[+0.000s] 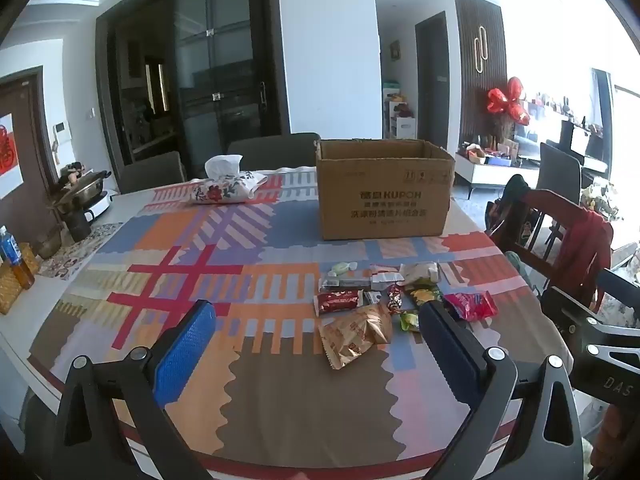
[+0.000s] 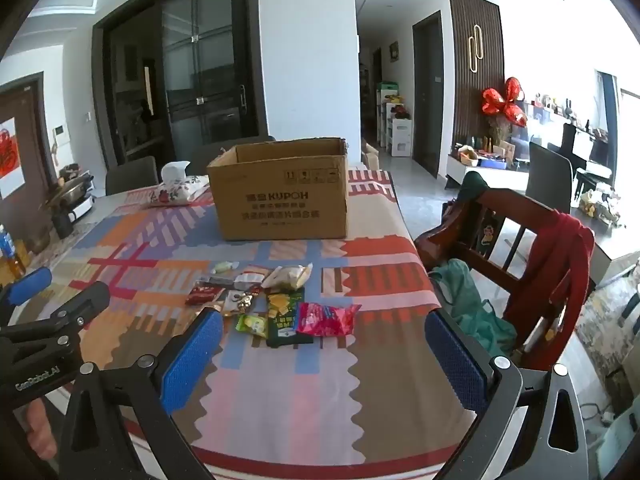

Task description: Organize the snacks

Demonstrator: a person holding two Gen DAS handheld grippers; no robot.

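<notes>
On the patterned tablecloth [image 1: 256, 400], one open cardboard box [image 1: 384, 196] is seen standing upright toward the far side, with one floral tissue pack [image 1: 226, 190] beside it. Nearer the camera, a loose cluster of roughly ten snack packets is laid flat, well apart from the box. Among them can be counted one tan packet [image 1: 354, 336], one dark red bar [image 1: 338, 302], one pink packet [image 1: 472, 306], one small lime-green packet [image 2: 252, 325], one dark green packet [image 2: 285, 314] and one pale bag [image 2: 288, 276]; the rest are too small to be told apart. The left gripper [image 1: 316, 344] is held spread wide above the cloth, nothing pinched or touched. The right gripper [image 2: 324, 348] is likewise fully spread and nothing is gripped.
</notes>
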